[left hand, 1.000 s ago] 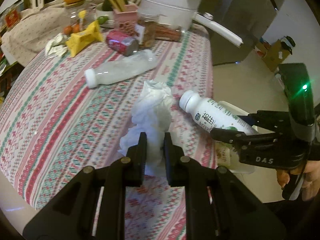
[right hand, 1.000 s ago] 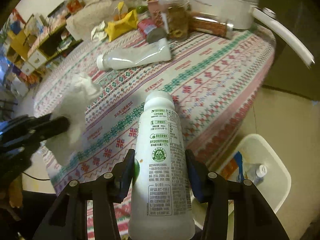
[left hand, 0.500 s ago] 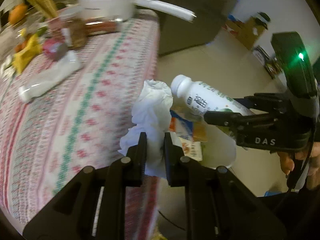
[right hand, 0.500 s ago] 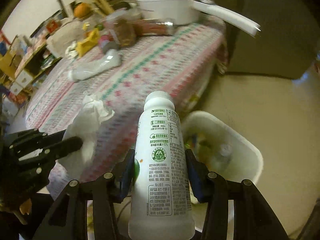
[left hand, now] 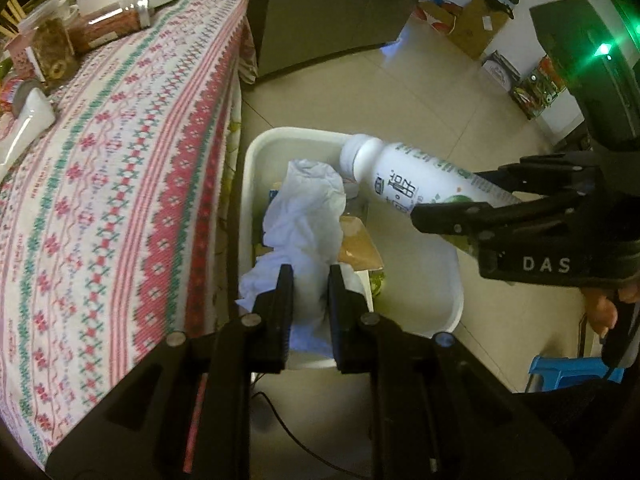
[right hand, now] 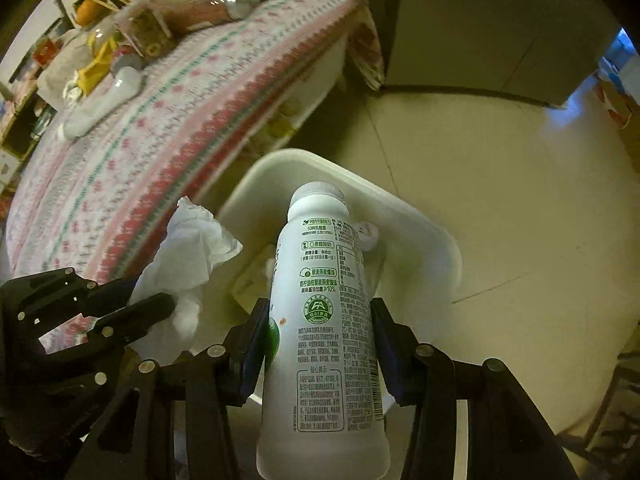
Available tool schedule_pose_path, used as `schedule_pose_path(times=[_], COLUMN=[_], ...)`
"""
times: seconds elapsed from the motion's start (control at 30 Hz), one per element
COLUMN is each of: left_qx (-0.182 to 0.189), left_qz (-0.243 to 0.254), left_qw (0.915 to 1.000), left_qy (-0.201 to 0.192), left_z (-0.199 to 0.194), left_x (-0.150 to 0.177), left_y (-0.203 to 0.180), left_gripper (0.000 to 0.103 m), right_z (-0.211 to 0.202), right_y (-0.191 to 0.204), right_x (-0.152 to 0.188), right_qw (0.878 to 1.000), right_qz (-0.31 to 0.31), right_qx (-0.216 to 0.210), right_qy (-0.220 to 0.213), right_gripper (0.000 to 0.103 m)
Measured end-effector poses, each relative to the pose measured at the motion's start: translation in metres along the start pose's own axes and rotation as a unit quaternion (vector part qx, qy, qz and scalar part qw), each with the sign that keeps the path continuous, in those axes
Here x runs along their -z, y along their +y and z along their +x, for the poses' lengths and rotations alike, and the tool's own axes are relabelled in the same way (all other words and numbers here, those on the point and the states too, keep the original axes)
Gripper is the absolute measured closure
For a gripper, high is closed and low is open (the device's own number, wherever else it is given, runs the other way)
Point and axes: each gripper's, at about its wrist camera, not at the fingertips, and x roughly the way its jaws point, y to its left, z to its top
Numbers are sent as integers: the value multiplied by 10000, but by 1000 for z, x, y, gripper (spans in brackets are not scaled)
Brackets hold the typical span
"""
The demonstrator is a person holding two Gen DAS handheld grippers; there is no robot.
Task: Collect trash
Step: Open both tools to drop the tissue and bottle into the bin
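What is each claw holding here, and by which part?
Left claw: crumpled white tissue, pinched at its lower end. Right claw: white plastic drink bottle, gripped around its lower body.

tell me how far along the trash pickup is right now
Done: the white bin on the floor already holds wrappers. In hand: the left gripper pinches a crumpled tissue and the right gripper clamps a white drink bottle, both over the bin, unreleased. Left: a clear bottle and yellow wrapper on the table.

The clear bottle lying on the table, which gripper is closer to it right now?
Left. The left gripper, holding tissue, is beside the table edge; the right gripper is farther out over the bin. Clear bottle.
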Motion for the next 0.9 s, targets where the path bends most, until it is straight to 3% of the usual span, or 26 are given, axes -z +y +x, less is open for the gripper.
schedule_pose_path(times=[0.13,0.23,0.9], left_qx=[-213,-302,-423], left_qz=[138,223,120], left_qw=[9996,9991,9979], left_qy=[-127,-175,-474], left_z=[2,1,-39], left_x=[-1,-2,0], left_y=[-6,-12,23], left_gripper=[80,65,54], right_z=[5,5,-28], right_y=[-5,-6,2], right_x=[1,2,-11], right_qw=[9999,9998,9987], right_qz=[30,127,307], right_qx=[62,-17,-95], right_qy=[92,148,-398], right_gripper=[53,53,49])
